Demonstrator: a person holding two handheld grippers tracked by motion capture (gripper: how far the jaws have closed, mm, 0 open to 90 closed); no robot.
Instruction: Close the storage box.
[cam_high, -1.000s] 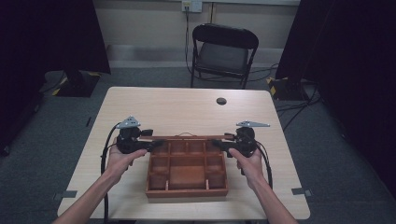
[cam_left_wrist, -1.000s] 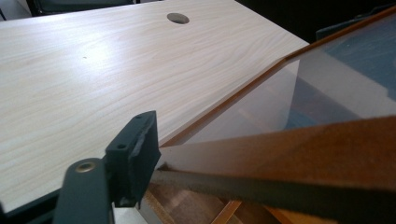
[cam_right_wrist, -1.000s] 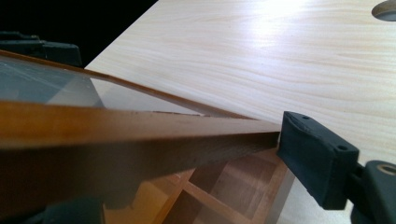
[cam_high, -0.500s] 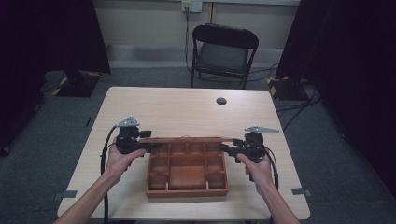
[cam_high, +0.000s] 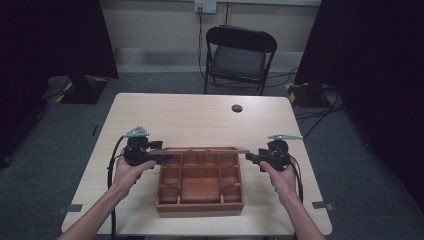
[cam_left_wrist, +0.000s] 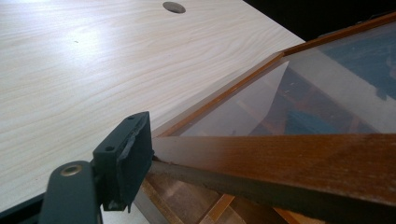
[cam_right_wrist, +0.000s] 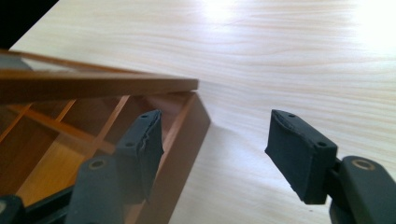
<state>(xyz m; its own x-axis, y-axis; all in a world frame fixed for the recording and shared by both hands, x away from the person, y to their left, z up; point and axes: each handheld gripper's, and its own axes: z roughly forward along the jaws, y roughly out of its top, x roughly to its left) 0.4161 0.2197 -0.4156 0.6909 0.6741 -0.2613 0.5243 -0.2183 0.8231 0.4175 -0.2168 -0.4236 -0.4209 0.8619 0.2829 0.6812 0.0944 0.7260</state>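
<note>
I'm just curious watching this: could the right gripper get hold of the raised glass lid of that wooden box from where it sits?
Probably yes. The right gripper is open, and the lid has its free corner just ahead, with bare table beside it and nothing between.

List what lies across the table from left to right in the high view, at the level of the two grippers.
Left gripper → raised glass-paned lid of the wooden compartment box → right gripper.

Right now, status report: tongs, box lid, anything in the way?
Left tongs shut on glass lid, lid raised. Right tongs open, off wooden box. Table clear around.
</note>
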